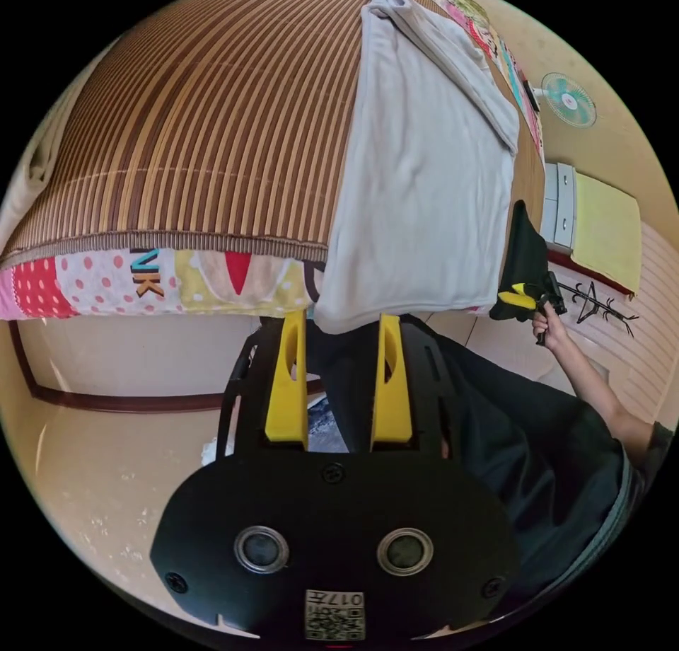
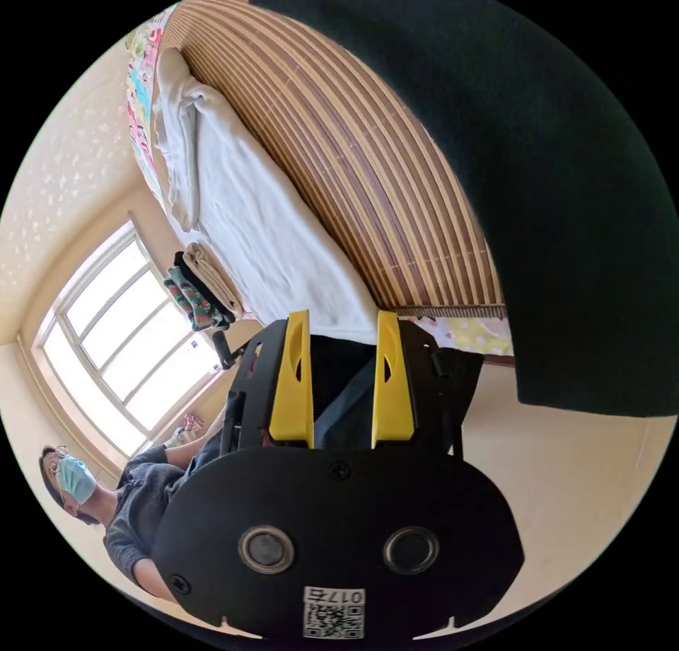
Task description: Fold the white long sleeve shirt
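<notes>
The white long sleeve shirt (image 1: pixel 417 184) lies flat on a striped bamboo mat (image 1: pixel 212 113) on a bed, one sleeve folded across its far end. Its hem hangs slightly over the bed's near edge. My left gripper (image 1: pixel 342 317) is open, and one hem corner sits between its yellow jaw tips. A hand holds my right gripper (image 1: pixel 527 297) at the other hem corner. In the right gripper view the shirt (image 2: pixel 269 240) runs away along the mat (image 2: pixel 368 170), and my right gripper (image 2: pixel 343 315) is open at the hem edge.
A patterned sheet (image 1: pixel 141 279) shows under the mat. A fan (image 1: pixel 569 99) and a drawer unit (image 1: pixel 559 205) stand beyond the bed. Folded clothes (image 2: pixel 201 290) are stacked beside the shirt. A large dark shape (image 2: pixel 552 184) close to the camera hides the upper right. A window (image 2: pixel 127 325) is behind the person.
</notes>
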